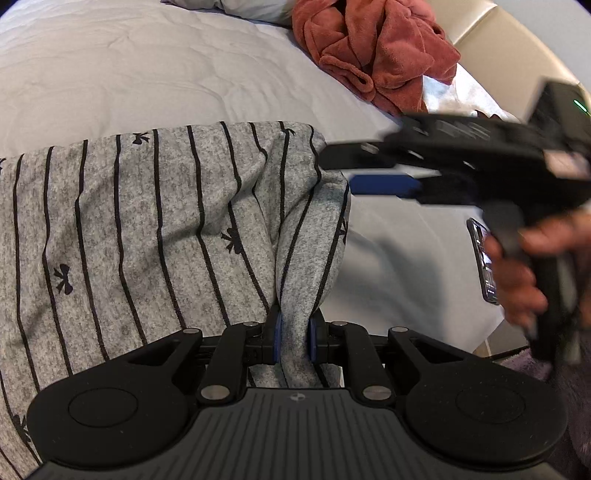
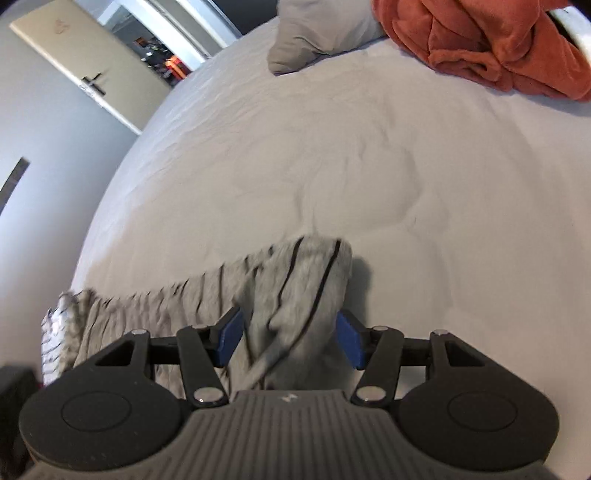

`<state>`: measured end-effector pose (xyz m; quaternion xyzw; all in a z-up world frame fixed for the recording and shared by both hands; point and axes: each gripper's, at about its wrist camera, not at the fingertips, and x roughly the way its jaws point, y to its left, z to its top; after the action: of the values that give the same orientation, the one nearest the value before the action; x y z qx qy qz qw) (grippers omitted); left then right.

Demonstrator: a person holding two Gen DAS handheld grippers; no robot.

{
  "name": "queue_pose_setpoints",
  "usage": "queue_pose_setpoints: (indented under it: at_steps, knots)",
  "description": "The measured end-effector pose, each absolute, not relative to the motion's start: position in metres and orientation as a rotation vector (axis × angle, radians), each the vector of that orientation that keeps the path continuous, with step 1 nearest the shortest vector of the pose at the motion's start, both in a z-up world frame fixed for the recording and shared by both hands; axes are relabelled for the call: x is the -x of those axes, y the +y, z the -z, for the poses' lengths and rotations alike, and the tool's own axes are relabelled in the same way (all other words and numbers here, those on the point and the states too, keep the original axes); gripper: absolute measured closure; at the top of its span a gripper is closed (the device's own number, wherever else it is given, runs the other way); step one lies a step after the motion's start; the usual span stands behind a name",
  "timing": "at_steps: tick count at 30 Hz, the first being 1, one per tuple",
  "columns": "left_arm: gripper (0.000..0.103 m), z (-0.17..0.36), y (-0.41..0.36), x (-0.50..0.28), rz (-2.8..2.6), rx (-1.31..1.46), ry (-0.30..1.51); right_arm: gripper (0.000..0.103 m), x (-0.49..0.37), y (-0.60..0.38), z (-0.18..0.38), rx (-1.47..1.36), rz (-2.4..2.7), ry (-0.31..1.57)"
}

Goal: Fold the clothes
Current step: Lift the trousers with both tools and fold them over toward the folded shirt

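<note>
1. Left wrist view: the grey striped garment (image 1: 155,229), marked with thin black lines and small black bows, lies spread over the near left part of the bed (image 1: 110,74). Its right edge is gathered into a thick fold that runs down toward the camera.
2. The left gripper (image 1: 294,338) has its blue pads pressed together on that fold, so the cloth is pinched tight between them and lifted into a ridge.
3. In the same view the right gripper (image 1: 373,173) comes in from the right, blurred, with its fingertips just beside the garment's far right corner. A hand (image 1: 517,266) grips its handle.
4. In the right wrist view the garment (image 2: 295,295) bunches in front of the right gripper (image 2: 290,339). Its blue pads stand spread, one on each side of the cloth. A gap shows between each pad and the fabric, so nothing is pinched.
5. A phone (image 1: 484,258) lies on the bed at the right, partly hidden behind the hand.
6. A rust-coloured fleece garment (image 1: 373,48) sits crumpled at the far right of the bed, well apart from the striped one.
7. A grey pillow (image 2: 317,33) lies at the far edge, just left of the fleece.
8. A door (image 2: 85,62) stands beyond the bed at the far left.
</note>
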<state>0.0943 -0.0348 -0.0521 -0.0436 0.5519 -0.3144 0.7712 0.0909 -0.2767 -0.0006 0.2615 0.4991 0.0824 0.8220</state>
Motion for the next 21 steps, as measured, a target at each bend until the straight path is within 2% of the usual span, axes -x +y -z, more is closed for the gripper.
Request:
queue_pose_setpoints:
  at_steps: [7, 8, 9, 12, 13, 14, 17, 21]
  knots:
    - [0.091, 0.054, -0.030, -0.096, 0.694, 0.116, 1.201, 0.044, -0.108, -0.281, 0.032, -0.663, -0.152, 1.133]
    - [0.091, 0.054, -0.029, -0.097, 0.693, 0.122, 1.203, 0.048, -0.108, -0.282, 0.034, -0.676, -0.153, 1.139]
    - [0.091, 0.055, -0.028, -0.097, 0.692, 0.127, 1.205, 0.069, -0.107, -0.282, 0.035, -0.688, -0.157, 1.139]
    - [0.090, 0.056, -0.027, -0.095, 0.678, 0.138, 1.207, 0.080, -0.105, -0.283, 0.033, -0.705, -0.170, 1.131]
    - [0.088, 0.056, -0.027, -0.093, 0.668, 0.143, 1.209, 0.081, -0.104, -0.281, 0.030, -0.694, -0.176, 1.124]
    - [0.082, 0.056, -0.028, -0.091, 0.658, 0.147, 1.218, 0.082, -0.104, -0.280, 0.025, -0.676, -0.179, 1.115]
    - [0.055, 0.055, -0.030, -0.078, 0.653, 0.162, 1.244, 0.082, -0.104, -0.277, 0.014, -0.652, -0.190, 1.092]
    - [0.055, 0.057, -0.034, -0.053, 0.637, 0.175, 1.266, 0.082, -0.100, -0.276, 0.004, -0.644, -0.202, 1.071]
